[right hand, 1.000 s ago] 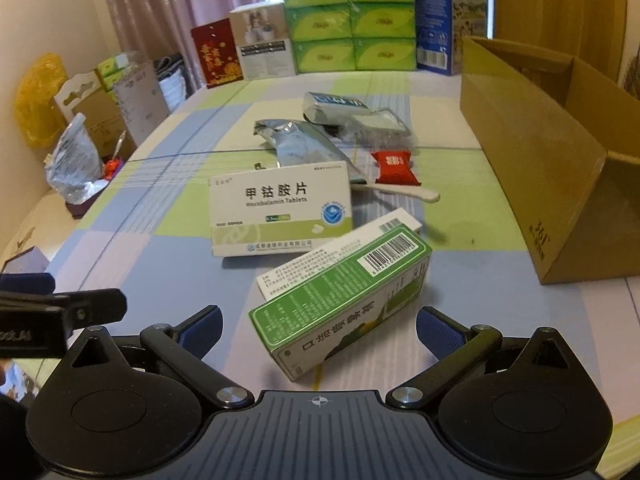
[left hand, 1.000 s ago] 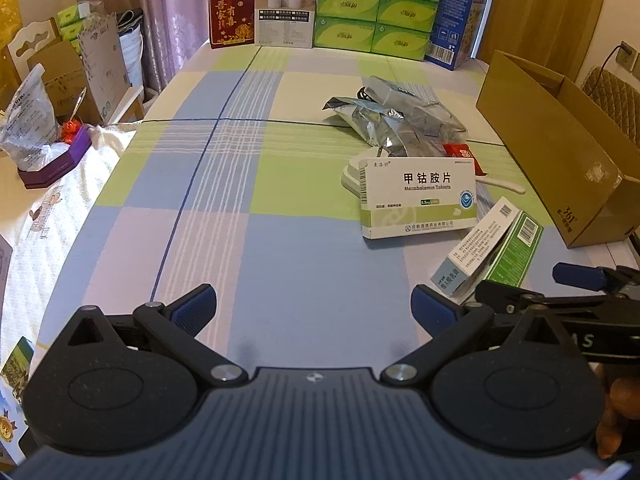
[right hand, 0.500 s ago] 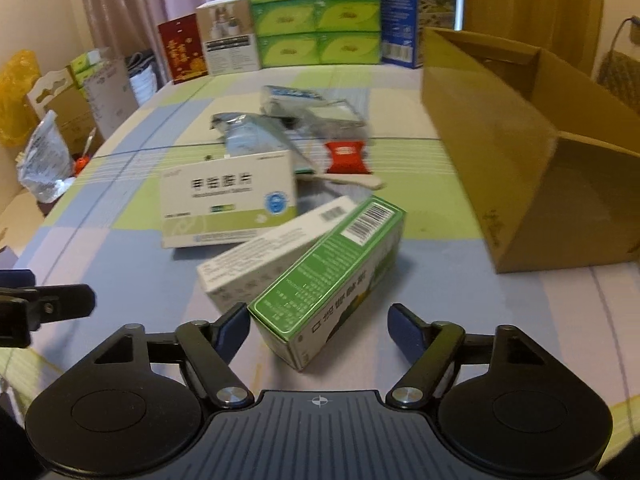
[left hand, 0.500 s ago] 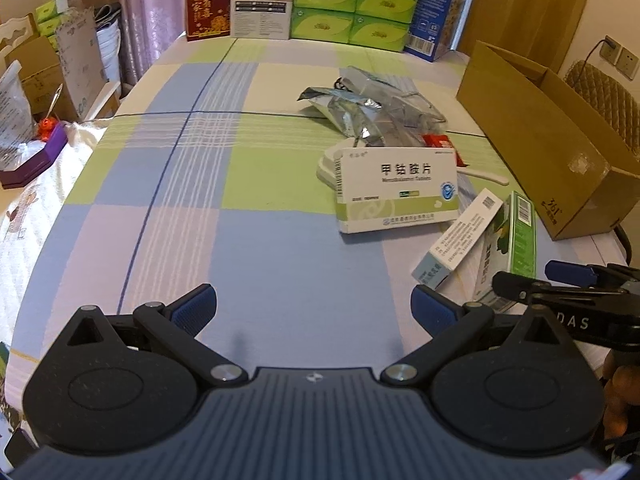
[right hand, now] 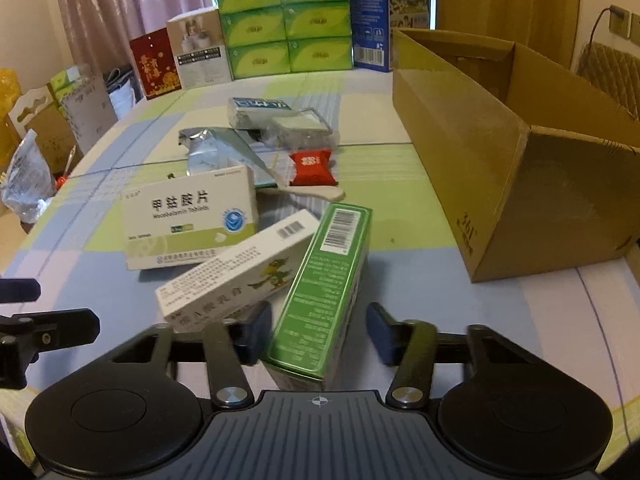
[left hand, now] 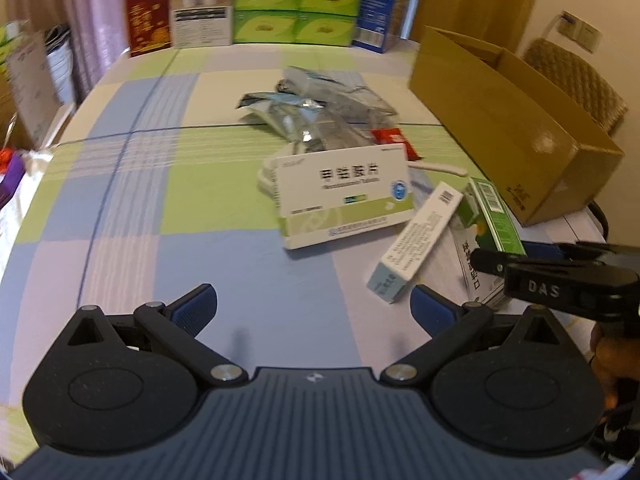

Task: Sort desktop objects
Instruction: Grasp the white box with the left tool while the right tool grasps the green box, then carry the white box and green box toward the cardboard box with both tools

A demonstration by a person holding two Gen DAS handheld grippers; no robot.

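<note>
Table: we see a checked cloth (left hand: 224, 184) of blue, green, lilac and cream squares over the table, reaching to the far wall.
Far edge: stacked green tissue packs (right hand: 280, 20), a blue carton (right hand: 390, 8), a red card box (right hand: 154, 64) and a white box (right hand: 198, 50) stand in a row.
Right side: an open brown cardboard box (right hand: 500, 168) sits on the cloth; behind it a woven chair back (left hand: 576, 76) and a wall socket.
Left side: curtains (right hand: 132, 4), bags and cartons beside the table.
Middle: silver foil packs (left hand: 312, 112), a red sachet (right hand: 312, 166), a white spoon (right hand: 316, 192), a large white medicine box (right hand: 188, 220), a slim white box (right hand: 236, 268) leaning on it.
Right gripper (right hand: 318, 332): jaws partly closed astride the near end of the green box (right hand: 324, 292); the left pad looks to touch it, the right stands clear.
Left gripper (left hand: 312, 312): jaws wide, empty, above bare cloth.
</note>
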